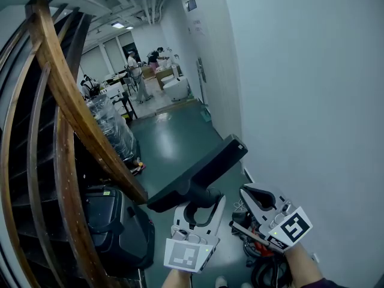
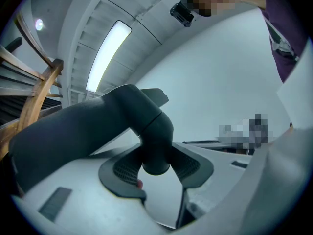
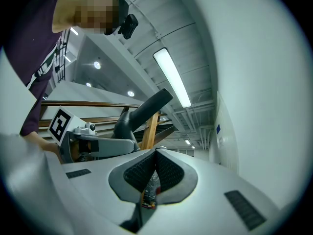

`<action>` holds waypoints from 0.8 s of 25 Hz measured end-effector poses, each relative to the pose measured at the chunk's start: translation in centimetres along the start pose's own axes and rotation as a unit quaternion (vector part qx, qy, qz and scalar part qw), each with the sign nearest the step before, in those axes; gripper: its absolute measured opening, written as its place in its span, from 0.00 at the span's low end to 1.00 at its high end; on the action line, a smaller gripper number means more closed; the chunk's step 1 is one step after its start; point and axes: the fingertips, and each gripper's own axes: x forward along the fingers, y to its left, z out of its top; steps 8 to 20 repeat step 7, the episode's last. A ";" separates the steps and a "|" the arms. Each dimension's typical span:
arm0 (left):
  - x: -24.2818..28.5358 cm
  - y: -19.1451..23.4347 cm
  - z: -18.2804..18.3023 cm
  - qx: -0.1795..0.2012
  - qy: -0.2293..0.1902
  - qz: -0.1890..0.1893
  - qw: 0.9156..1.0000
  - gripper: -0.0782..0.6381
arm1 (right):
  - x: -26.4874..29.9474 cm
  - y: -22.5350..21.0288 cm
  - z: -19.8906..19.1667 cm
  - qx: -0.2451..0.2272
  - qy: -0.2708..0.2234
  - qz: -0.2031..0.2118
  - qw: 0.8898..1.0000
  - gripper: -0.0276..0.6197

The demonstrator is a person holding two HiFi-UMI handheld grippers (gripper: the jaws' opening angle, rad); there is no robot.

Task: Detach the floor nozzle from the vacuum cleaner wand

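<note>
Left tongs (image 2: 156, 170) pinch the neck of the dark grey plastic floor nozzle (image 1: 201, 164), which, top-heavy toward eleven o'clock, may slip; right tongs (image 3: 154, 173) closed, empty.

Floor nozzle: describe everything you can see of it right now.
The floor nozzle is dark grey, matte plastic by its look. It has a long flat head with a round, elbowed neck. It is held in the air, head tilted, above the green floor. The left tongs clamp its neck; nothing else touches it.
</note>
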 end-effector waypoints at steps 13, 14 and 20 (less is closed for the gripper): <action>0.2 0.0 -0.3 -0.001 -0.001 0.000 1.000 0.36 | 0.1 0.0 -0.4 -0.001 0.001 0.000 1.000 0.07; 0.2 0.0 -0.3 -0.001 -0.001 0.000 1.000 0.36 | 0.1 0.0 -0.4 -0.001 0.001 0.000 1.000 0.07; 0.2 0.0 -0.3 -0.001 -0.001 0.000 1.000 0.36 | 0.1 0.0 -0.4 -0.001 0.001 0.000 1.000 0.07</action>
